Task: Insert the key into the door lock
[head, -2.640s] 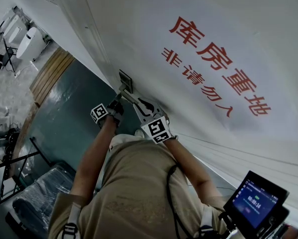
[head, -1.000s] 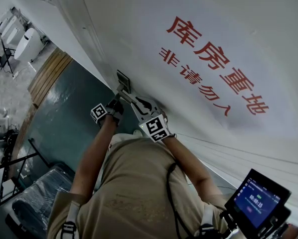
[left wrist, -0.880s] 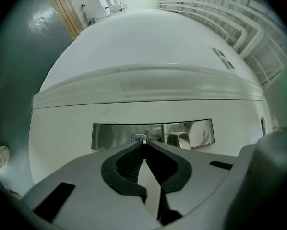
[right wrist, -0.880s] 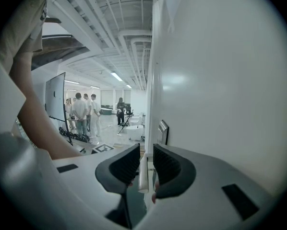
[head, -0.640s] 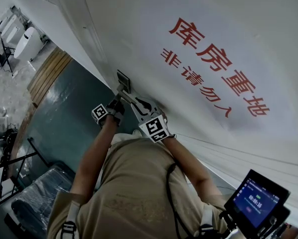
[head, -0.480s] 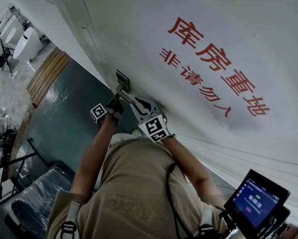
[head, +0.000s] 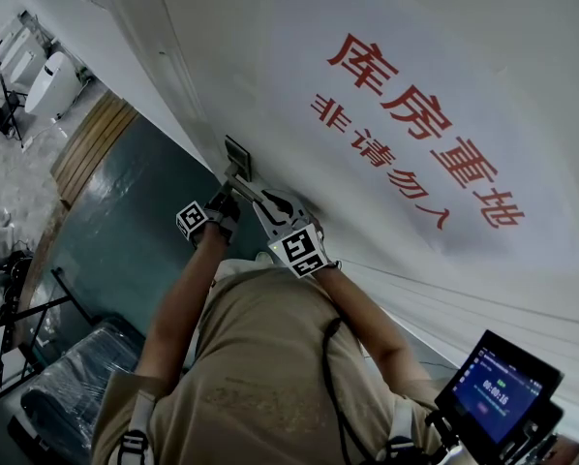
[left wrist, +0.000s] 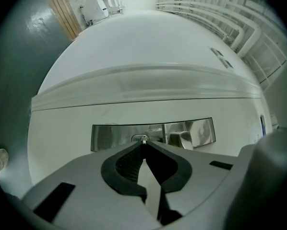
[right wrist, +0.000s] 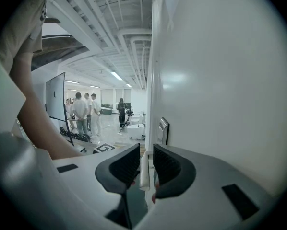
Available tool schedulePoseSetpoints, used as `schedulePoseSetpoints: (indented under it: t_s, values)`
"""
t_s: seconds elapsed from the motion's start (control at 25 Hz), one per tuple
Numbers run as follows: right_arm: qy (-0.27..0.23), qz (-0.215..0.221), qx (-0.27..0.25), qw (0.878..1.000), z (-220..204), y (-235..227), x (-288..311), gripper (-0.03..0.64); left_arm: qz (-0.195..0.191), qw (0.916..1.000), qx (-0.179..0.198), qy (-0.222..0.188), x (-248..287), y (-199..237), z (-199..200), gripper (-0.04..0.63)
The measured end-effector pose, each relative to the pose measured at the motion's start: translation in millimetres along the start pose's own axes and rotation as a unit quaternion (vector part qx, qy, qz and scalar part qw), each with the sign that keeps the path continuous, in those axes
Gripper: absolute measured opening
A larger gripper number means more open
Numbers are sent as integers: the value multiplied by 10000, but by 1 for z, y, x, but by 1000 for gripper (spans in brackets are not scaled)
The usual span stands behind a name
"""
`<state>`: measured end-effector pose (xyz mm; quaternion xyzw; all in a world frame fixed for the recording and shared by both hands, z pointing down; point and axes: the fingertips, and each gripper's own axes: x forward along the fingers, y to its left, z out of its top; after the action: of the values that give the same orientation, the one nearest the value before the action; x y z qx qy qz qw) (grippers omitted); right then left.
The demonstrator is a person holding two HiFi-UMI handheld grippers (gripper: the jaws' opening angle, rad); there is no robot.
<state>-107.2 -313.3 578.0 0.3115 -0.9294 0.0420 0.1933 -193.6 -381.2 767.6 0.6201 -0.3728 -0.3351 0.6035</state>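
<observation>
Both grippers are up at the white door point(head: 415, 56). Left gripper point(left wrist: 143, 144) has its jaws pressed together, pinching the key point(left wrist: 143, 141); the key's tip pokes out just past the jaw tips and meets the keyhole point(left wrist: 139, 138) in the steel lock plate point(left wrist: 110, 137), but how deep it sits in the keyhole I can't tell. Right gripper point(right wrist: 146, 155) has its jaws drawn in on the pale door handle point(right wrist: 143, 171), which runs straight between the pads, with the lock plate just beyond the jaw tips.
</observation>
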Motion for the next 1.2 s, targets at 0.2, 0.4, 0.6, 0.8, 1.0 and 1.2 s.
schedulePoseSetpoints:
  t_s: [0.2,0.4,0.6,0.8,1.0,1.2]
  values:
    - [19,22,-12,10000,-1,1,1,77,-16,10000,9,-17,1,3,2,32]
    - [32,24,-24,10000,-2,1,1,77,23,10000,-39,-51,2,10,4,32]
    - [18,20,-1,10000,-1,1,1,77,-93,9999,-122,-53,4,-1,1,32]
    - [22,15,30,10000,-3,2,1,77,-34,9999,-102,-52,5,5,3,32]
    - [30,8,49,10000,-4,2,1,77,11,9998,-176,-33,6,4,1,32]
    - [28,8,62,10000,-4,1,1,77,-32,10000,-56,-18,6,8,4,32]
